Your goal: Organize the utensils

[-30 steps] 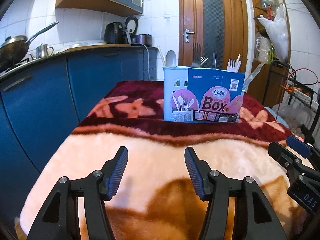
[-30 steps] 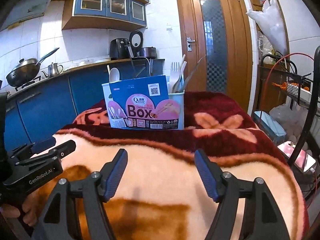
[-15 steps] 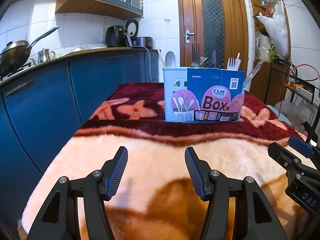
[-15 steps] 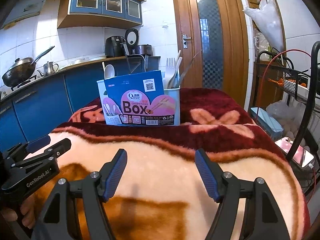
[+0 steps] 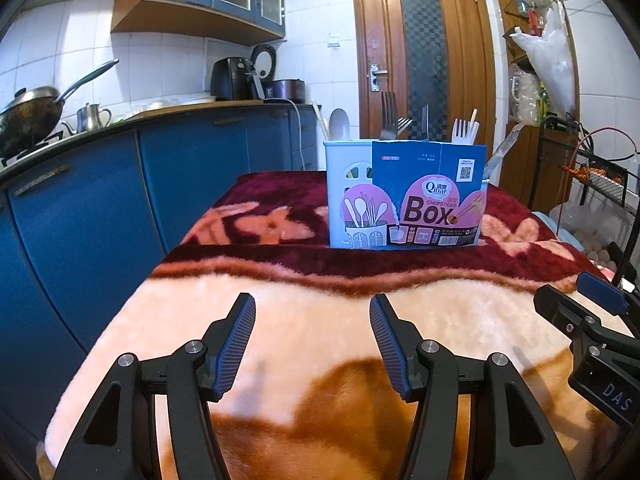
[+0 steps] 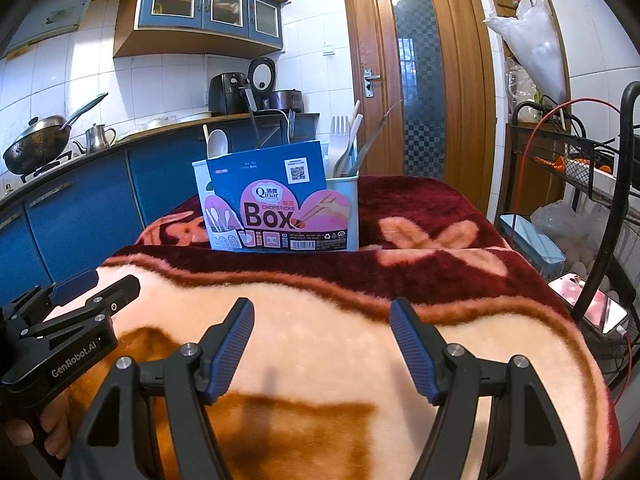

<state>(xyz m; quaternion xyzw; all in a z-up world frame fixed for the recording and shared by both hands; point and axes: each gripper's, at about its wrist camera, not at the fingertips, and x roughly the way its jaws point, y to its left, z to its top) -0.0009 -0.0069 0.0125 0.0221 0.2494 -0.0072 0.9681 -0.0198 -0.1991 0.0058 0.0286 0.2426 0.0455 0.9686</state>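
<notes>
Left gripper [image 5: 312, 344]: held low over the near, pale part of the blanket; its fingers are spread apart and nothing is held between them.
Right gripper [image 6: 322, 346]: held just beside the left one, to its right, at the same near edge; its fingers are also spread apart with nothing gripped.
Utensil holder [image 5: 348, 184]: a white slotted box, stood upright on the far, dark red part of the blanket [image 5: 320, 320], well apart from both grippers.
Cardboard sleeve [image 5: 428, 196]: blue and pink, printed "Chopsticks Box", seen across the holder's near face.
Utensils: metal forks [image 5: 388, 114], a white plastic fork [image 5: 460, 132], a white spoon [image 5: 339, 124] and chopsticks [image 6: 354, 120] are seen standing in the holder, ends above its rim.
Surroundings: blue cabinets [image 5: 100, 200] are seen on the left, a wooden door [image 5: 424, 52] far behind.
</notes>
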